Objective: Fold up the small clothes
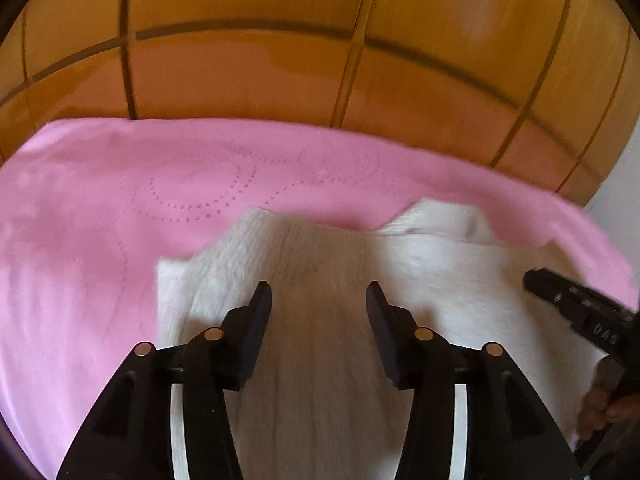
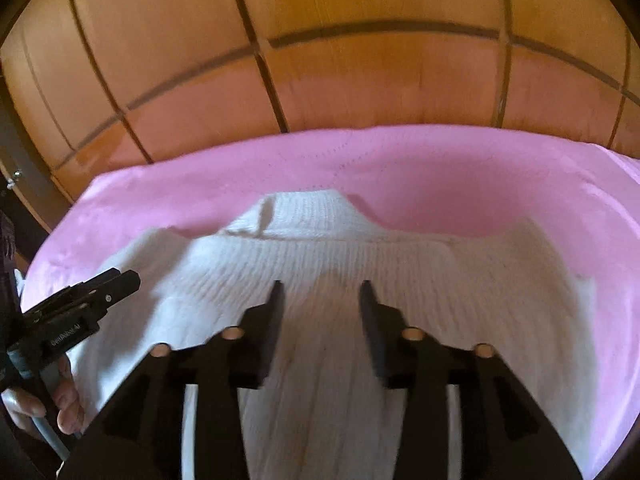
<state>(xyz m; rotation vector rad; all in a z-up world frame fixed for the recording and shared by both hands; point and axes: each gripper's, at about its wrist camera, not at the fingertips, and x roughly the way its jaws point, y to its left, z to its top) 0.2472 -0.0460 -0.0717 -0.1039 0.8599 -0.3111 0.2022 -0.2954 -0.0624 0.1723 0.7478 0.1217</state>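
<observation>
White sweater [image 2: 320,280] on pink sheet [image 2: 480,184]

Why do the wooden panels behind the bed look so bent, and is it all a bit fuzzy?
Left wrist view: fisheye lens bows the wooden panels; white sweater looks smeared. Right wrist view: same curving, right gripper edges soft, pink sheet evenly lit, no glare.

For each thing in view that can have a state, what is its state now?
white knit sweater: lies spread on the pink cloth, collar away from the cameras, held by neither gripper.
pink cloth: spread flat under the sweater.
left gripper: jaws open, empty, over the sweater.
right gripper: jaws open, empty, over the sweater.
</observation>
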